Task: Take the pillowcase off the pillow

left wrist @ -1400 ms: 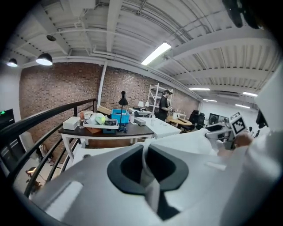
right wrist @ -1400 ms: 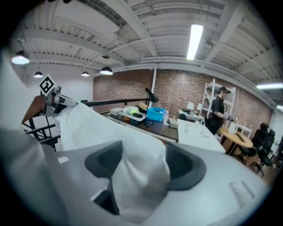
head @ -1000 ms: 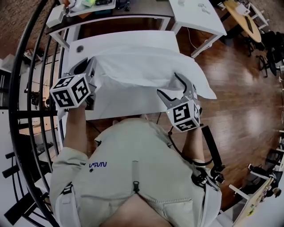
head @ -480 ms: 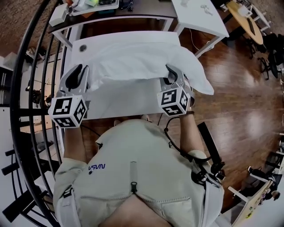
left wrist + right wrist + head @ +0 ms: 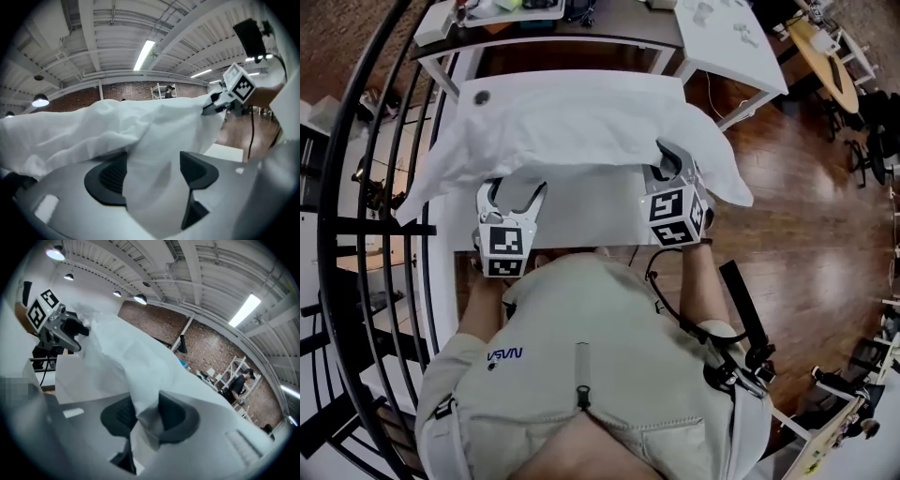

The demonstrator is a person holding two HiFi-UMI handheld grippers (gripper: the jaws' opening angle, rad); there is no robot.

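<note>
Head view, pillowcase (image 5: 581, 131): white, puffy and rumpled, lying across the far part of the white table (image 5: 581, 211). One loose corner flops past the table's left edge.
Right gripper (image 5: 672, 159): sits at the near right edge of the fabric. Its jaws have just been closing, and the right gripper view shows them pinched on a fold of pillowcase.
Left gripper (image 5: 516, 190): down at the near left edge. Its jaws have just been opening and now stand wide apart, with cloth hanging loose in the gap, not squeezed.
Surroundings: wood floor (image 5: 806, 234) to the right, black railing (image 5: 356, 234) on the left.
</note>
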